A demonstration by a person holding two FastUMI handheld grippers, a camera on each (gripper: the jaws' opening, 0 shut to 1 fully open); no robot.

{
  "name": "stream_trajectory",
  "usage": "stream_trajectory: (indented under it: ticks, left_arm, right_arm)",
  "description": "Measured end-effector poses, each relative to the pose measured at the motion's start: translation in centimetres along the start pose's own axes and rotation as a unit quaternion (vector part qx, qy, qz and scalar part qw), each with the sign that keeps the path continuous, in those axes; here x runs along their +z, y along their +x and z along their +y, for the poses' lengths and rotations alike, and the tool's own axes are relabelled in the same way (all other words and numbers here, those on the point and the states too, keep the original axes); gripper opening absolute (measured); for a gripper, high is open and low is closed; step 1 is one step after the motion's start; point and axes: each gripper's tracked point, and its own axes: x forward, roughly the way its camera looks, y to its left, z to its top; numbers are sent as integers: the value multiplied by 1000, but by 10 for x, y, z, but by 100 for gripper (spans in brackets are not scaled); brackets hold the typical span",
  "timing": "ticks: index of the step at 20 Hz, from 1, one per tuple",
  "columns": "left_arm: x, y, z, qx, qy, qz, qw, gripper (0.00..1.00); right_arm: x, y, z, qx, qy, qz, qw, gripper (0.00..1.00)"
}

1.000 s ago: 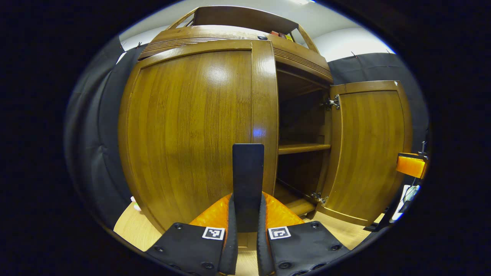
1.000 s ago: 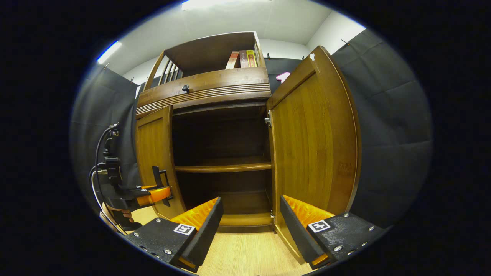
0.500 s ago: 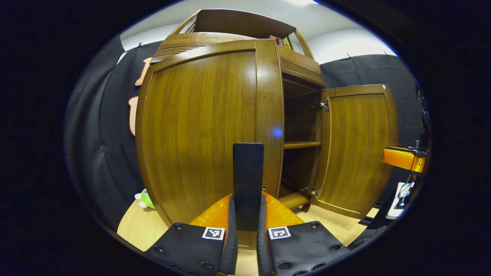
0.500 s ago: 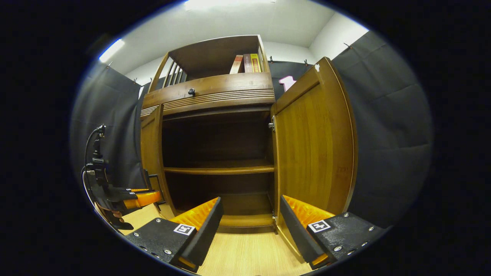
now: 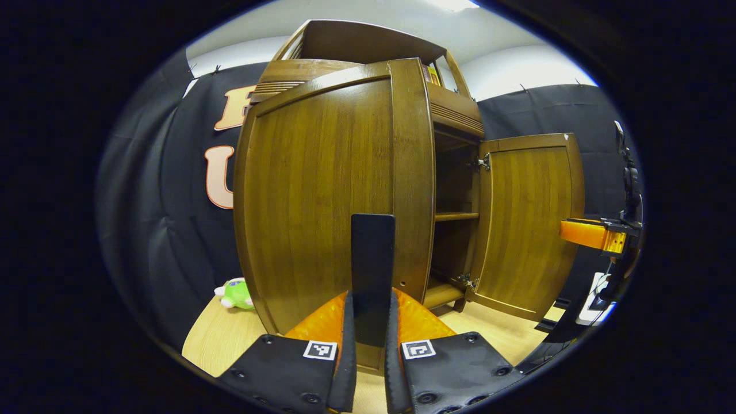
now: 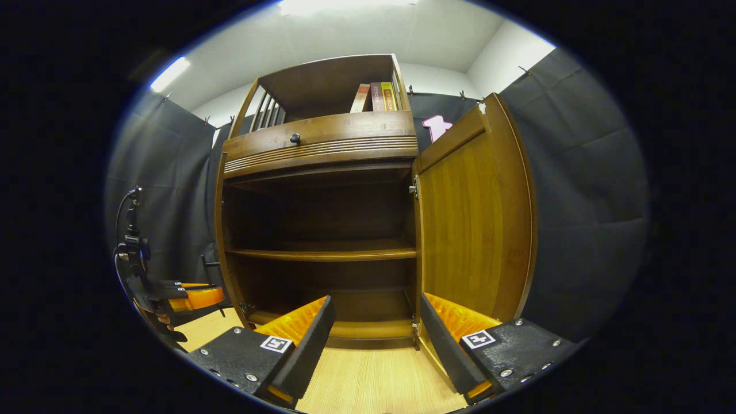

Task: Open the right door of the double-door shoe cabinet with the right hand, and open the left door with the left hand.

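left tongs (image 5: 371, 345) clamped on flat black door handle (image 5: 372, 270) | brown wooden left door (image 5: 322, 190) swung wide open | right tongs (image 6: 376, 339) apart, empty, before brown wooden double-door shoe cabinet (image 6: 322, 230) | brown wooden right door (image 6: 471, 213) wide open | green plush toy (image 5: 233, 293) on floor left

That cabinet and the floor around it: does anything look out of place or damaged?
One thing: a small green plush toy lies on the floor left of the shoe cabinet, an odd spot. Otherwise the left door and right door hang straight, with no damage visible.
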Motion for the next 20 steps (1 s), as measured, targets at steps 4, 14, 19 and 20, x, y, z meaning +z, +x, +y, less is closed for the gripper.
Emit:
stream_trajectory:
  ticks: [4, 14, 19, 20]
  left_arm:
    - [-1, -14, 11, 7, 1, -2, 1000, 28]
    - [0, -49, 42, 31, -9, -8, 999, 26]
    - [0, -61, 54, 44, -3, -9, 999, 23]
    - [0, -64, 57, 47, -3, -10, 999, 22]
  right_arm:
    - [-1, -1, 5, 5, 1, 2, 1000, 92]
    - [-1, -5, 19, 17, -1, 2, 1000, 92]
    - [2, -2, 25, 23, -6, 0, 1000, 100]
    - [3, -2, 27, 25, -6, -1, 1000, 92]
